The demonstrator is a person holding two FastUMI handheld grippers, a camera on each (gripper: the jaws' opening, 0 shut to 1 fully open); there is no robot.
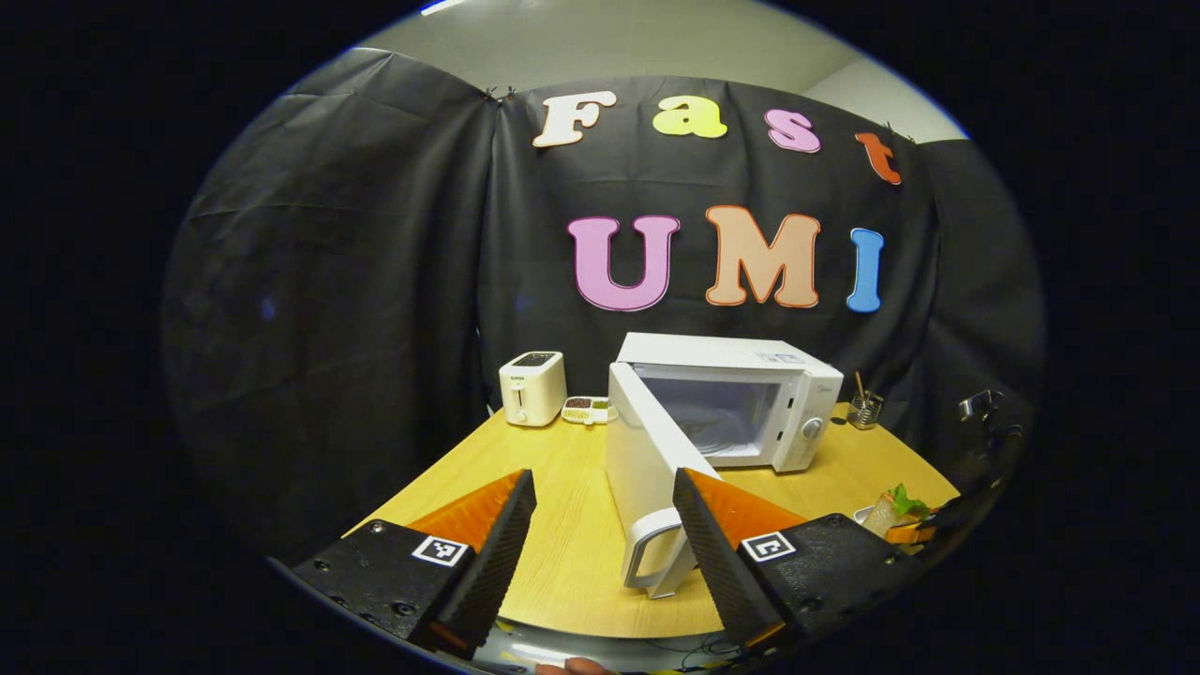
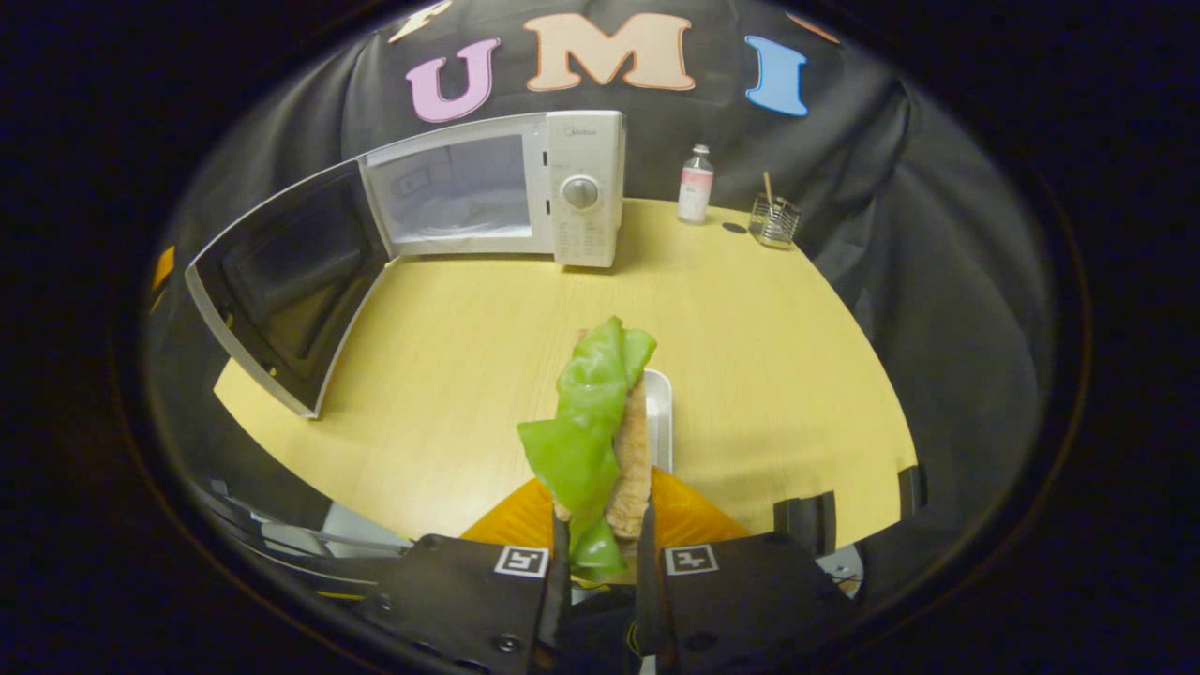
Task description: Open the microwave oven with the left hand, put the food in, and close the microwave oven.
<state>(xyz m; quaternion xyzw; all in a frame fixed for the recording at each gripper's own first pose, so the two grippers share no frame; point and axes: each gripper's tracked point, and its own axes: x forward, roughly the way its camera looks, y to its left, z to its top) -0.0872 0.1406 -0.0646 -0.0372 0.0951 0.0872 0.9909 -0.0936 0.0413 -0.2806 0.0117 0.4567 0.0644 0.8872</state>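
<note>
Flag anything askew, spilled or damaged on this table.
Nothing stands out. The microwave door hangs wide open, as the task needs. The right gripper holds the sandwich on edge above its white tray; no spills show.

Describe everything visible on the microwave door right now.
The microwave door is white outside, with a dark window panel in a pale frame on its inner face. It looks like plastic with a glass window. It is hinged on the oven's left side and swung wide open, standing upright over the wooden table. A white loop handle sits at its free edge, low down. The left gripper is open in front of it; its fingers straddle the handle, and contact cannot be confirmed.
</note>
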